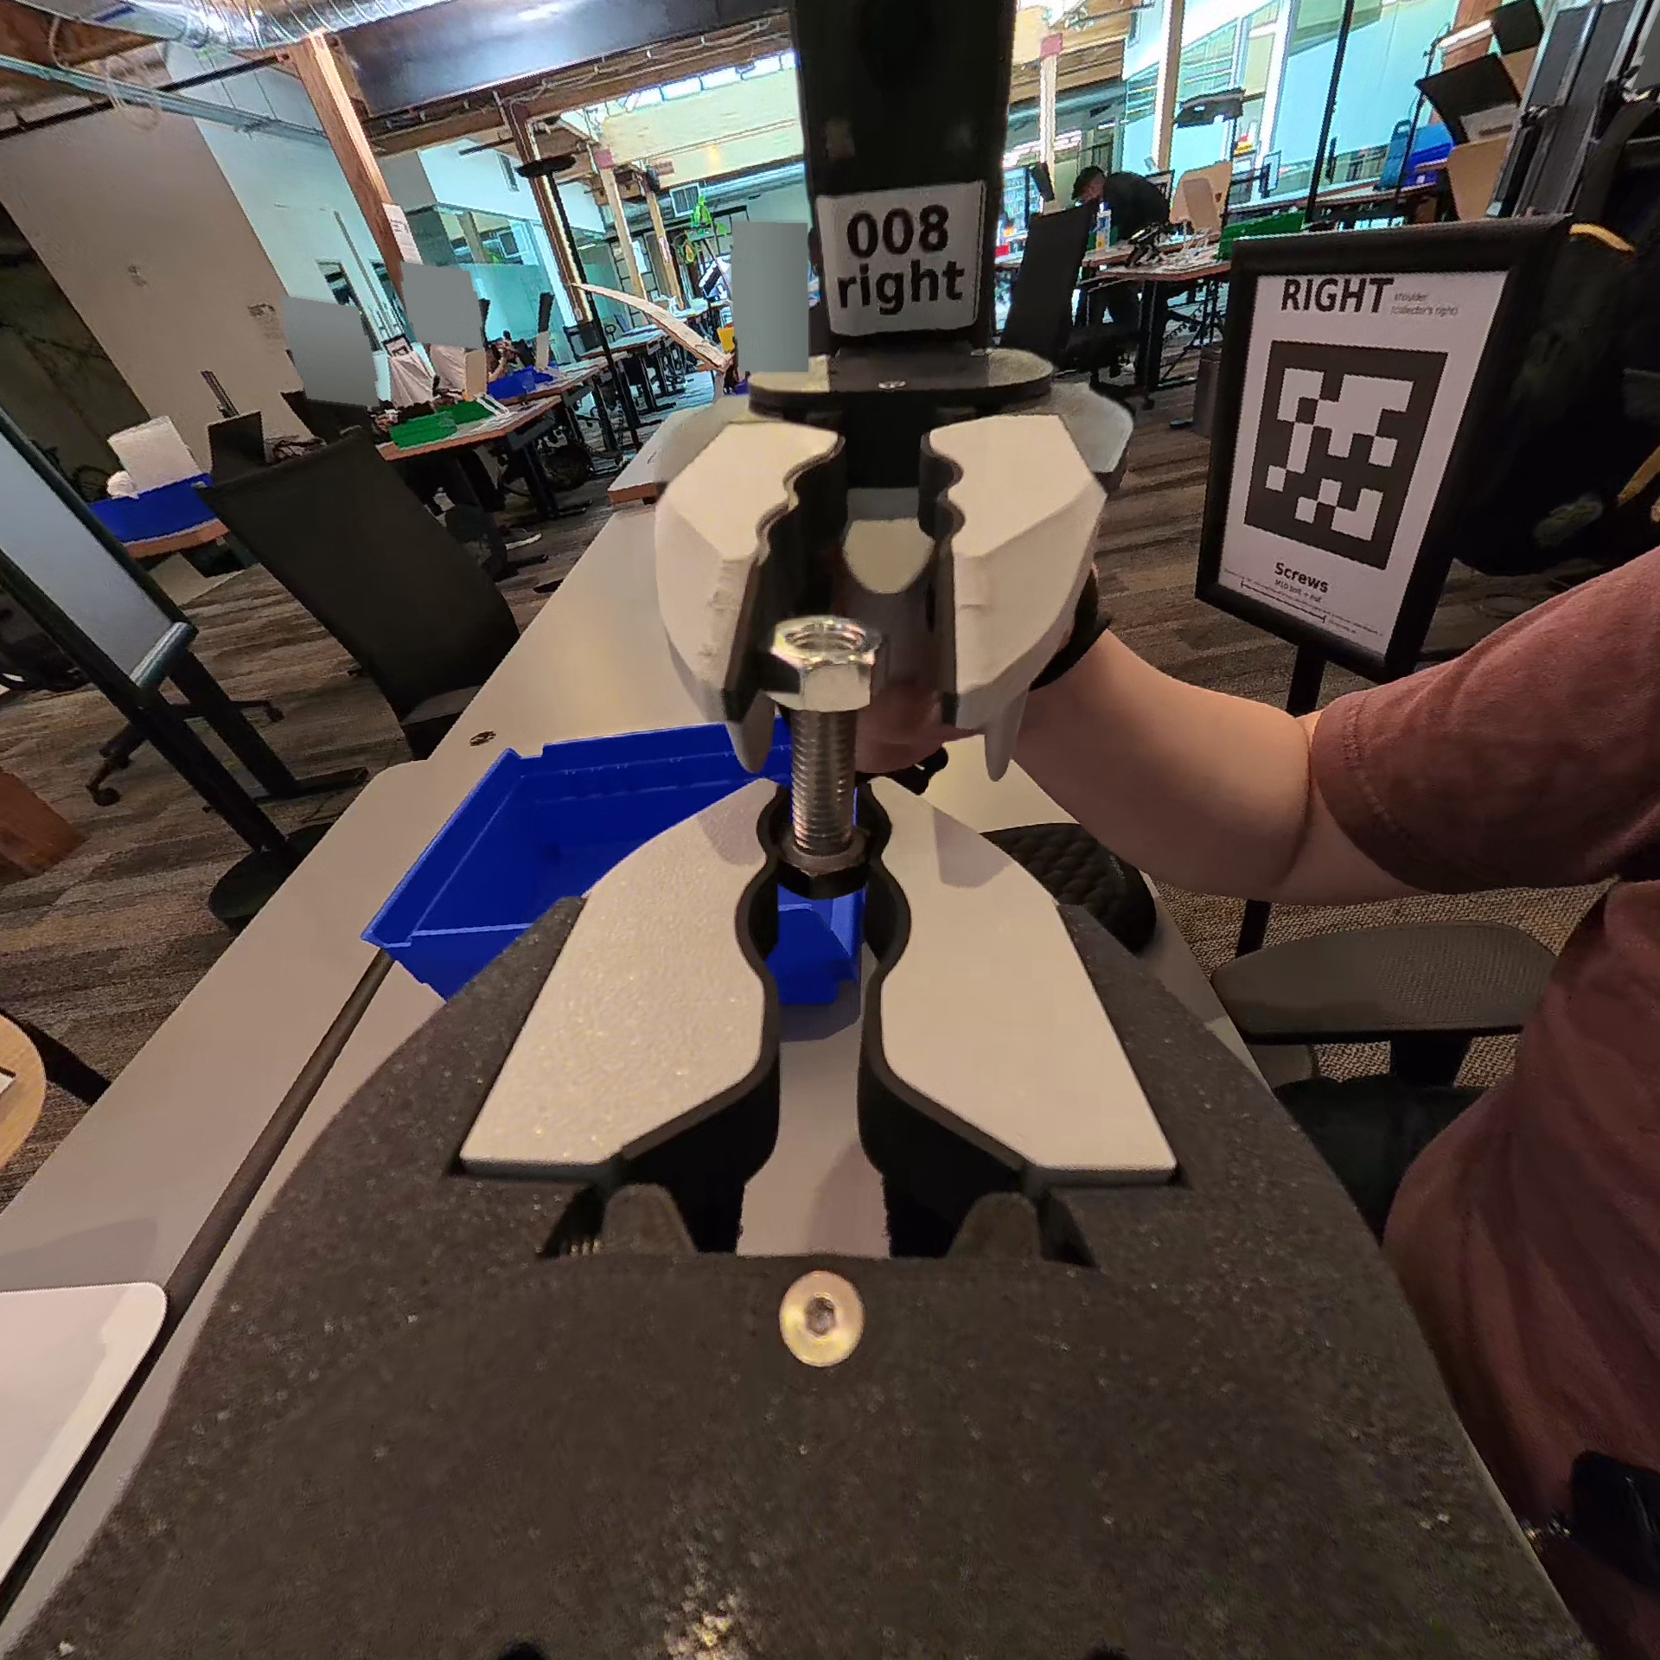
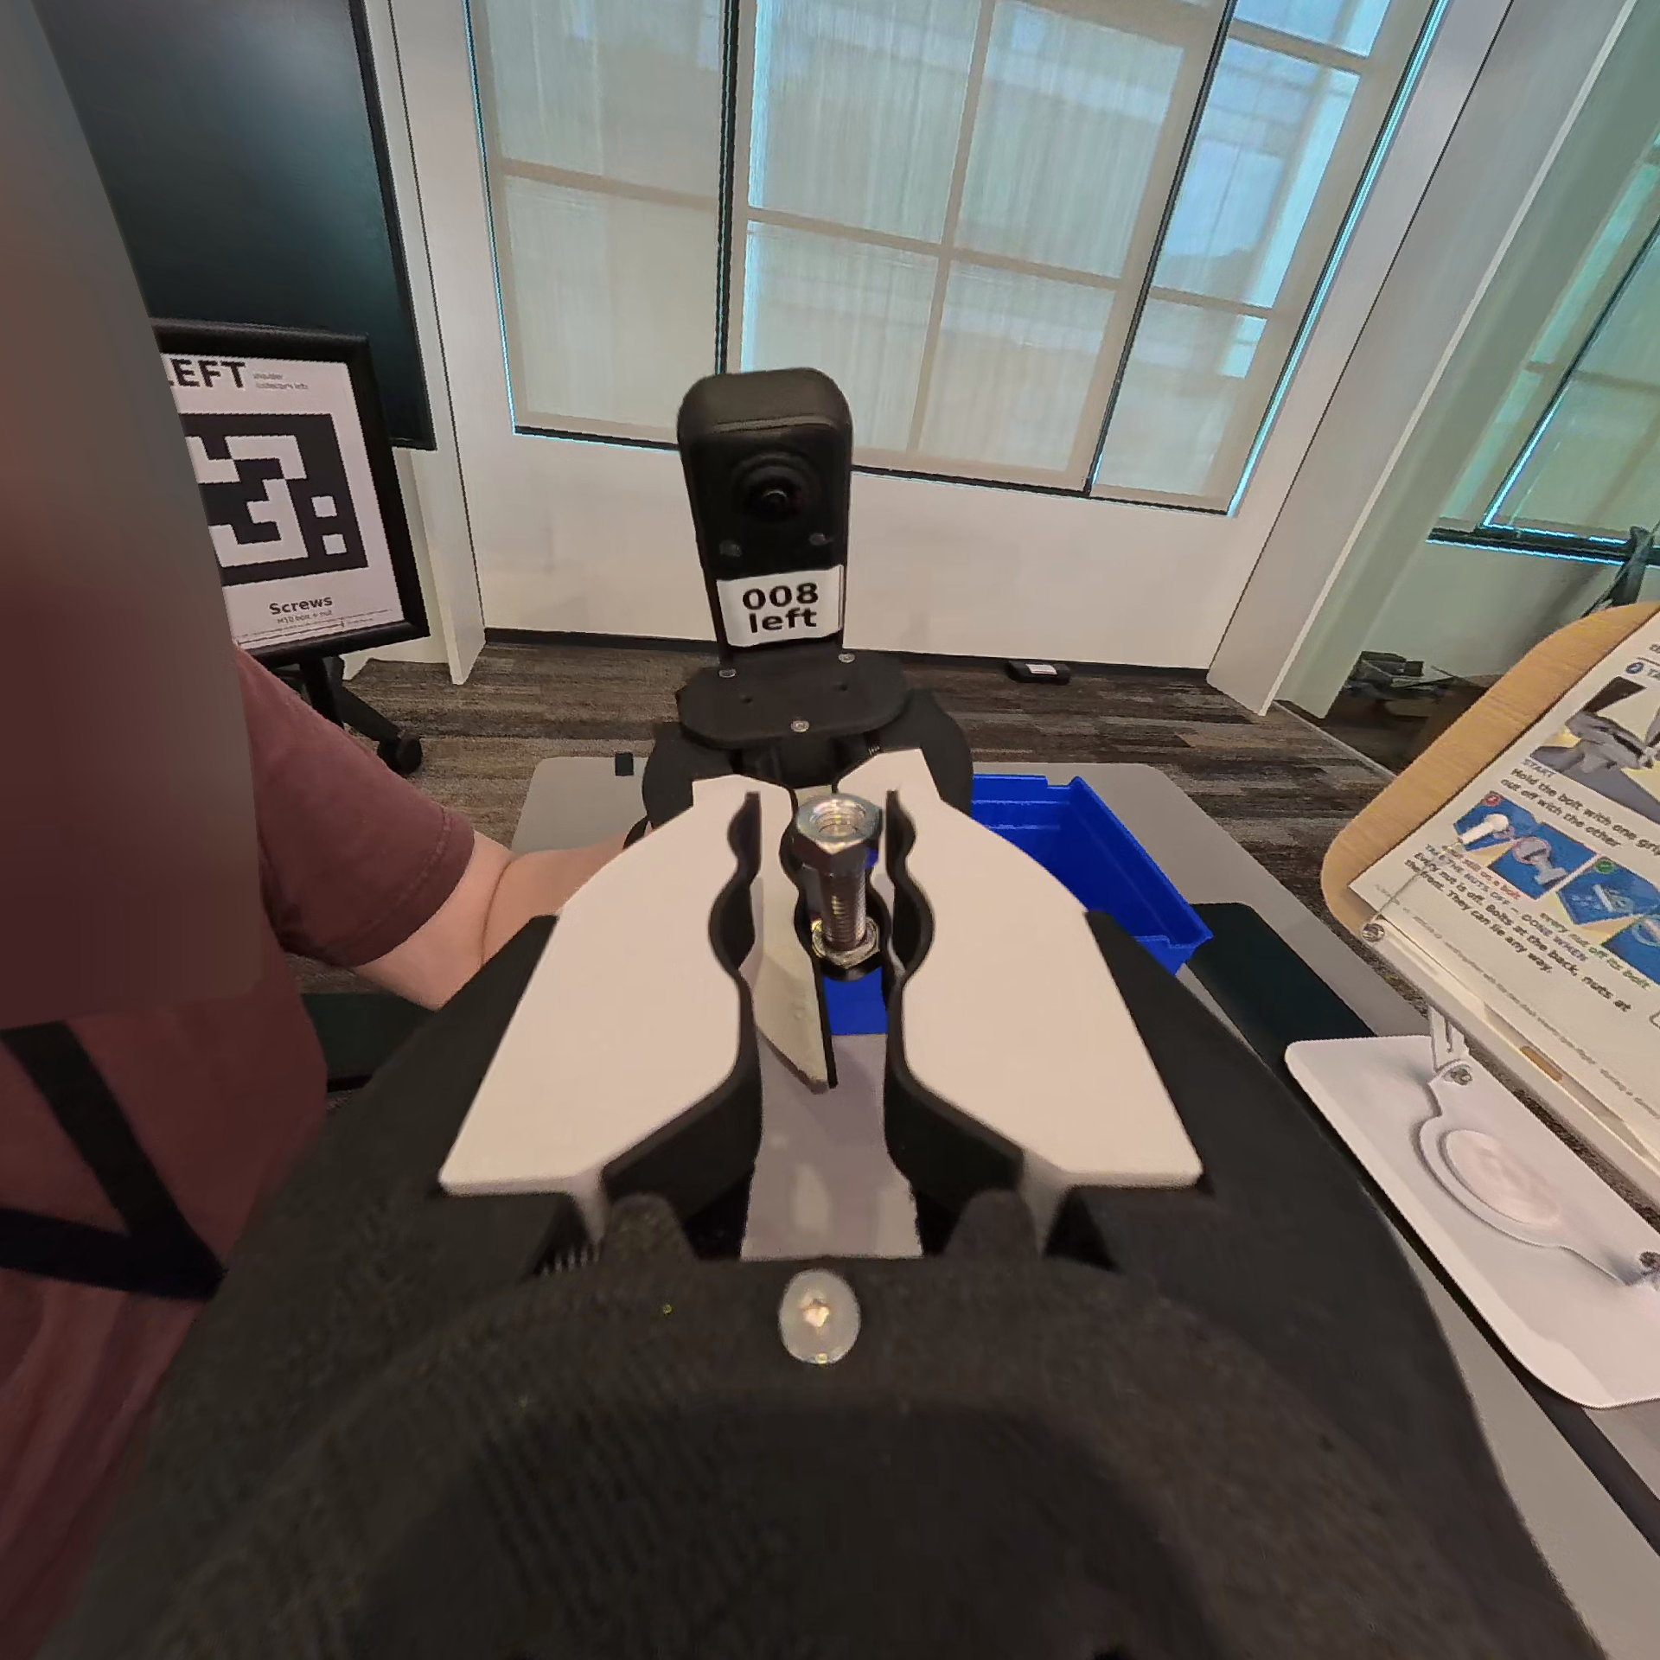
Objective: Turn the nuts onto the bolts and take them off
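A grey bench (image 1: 557,629) is seen under everything, with a blue bin (image 1: 557,835) set on it. Above the bin, two tools are held facing each other, tip to tip. A bare right forearm (image 1: 1213,790) in a dark red short sleeve is reached in level from beside the bin, and the hand is wrapped under the right tool (image 2: 822,808). A left forearm (image 2: 539,889) is likewise extended behind the left tool (image 1: 819,889).

The left tool is clamped narrowly on the head of a steel bolt (image 1: 817,772), which is held upright above the bin's near edge. The right tool's fingers are set either side of the nut (image 1: 825,665) at the top of the bolt. They are parted a little wider than the nut, and a gap is seen on one side.

Beyond the bin, a black-framed sign (image 1: 1356,431) with a square black-and-white code is stood on a post. An illustrated instruction sheet (image 2: 1527,853) is propped on a stand beside the bin. A white label (image 1: 901,258) printed in black is stuck on the right tool's camera mount, and a matching label (image 2: 780,606) on the left tool's.
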Demonstrator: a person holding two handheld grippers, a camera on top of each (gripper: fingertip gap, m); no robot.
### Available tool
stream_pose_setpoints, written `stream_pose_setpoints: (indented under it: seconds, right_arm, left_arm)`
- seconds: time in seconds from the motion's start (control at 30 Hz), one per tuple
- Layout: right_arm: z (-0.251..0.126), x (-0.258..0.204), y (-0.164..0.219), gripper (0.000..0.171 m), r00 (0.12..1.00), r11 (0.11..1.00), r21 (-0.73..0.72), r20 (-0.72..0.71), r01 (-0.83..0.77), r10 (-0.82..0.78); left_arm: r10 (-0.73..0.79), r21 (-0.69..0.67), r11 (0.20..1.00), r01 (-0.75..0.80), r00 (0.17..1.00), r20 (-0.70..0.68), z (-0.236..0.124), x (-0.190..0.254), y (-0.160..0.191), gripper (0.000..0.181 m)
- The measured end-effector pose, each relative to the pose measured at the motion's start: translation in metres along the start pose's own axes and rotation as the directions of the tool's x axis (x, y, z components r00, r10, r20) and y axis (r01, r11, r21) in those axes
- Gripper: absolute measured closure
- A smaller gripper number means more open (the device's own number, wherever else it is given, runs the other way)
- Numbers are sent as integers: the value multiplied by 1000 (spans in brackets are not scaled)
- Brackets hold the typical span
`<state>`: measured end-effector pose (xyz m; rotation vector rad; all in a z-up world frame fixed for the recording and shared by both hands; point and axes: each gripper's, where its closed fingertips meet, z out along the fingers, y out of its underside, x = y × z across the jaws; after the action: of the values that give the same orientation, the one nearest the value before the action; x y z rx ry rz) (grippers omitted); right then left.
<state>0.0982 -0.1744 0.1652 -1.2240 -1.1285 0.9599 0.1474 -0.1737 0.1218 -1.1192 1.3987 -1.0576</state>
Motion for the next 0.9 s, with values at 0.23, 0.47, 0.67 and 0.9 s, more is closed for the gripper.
stream_pose_setpoints:
  seconds: [0.23, 0.47, 0.67, 0.9]
  right_arm:
    - [-4, 2, -1, 147, 1000, 1000, 4, -22, 13, -13]
    - [-10, 2, -5, 145, 997, 998, 41, -58, 43, -41]
    - [-10, 7, -3, 145, 993, 998, 6, -96, 70, -69]
    - [-6, 12, 0, 154, 989, 999, -15, -142, 42, -44]
  left_arm:
    - [1, -3, 1000, -1, 1000, -1, 0, 1, 0, 168]
    - [-12, 12, 1000, 12, 1000, 9, -2, -2, -2, 167]
    - [-18, 9, 1000, 17, 1000, 10, -2, -2, -1, 168]
    - [-16, -1, 1000, 16, 998, 59, -3, -8, 0, 168]
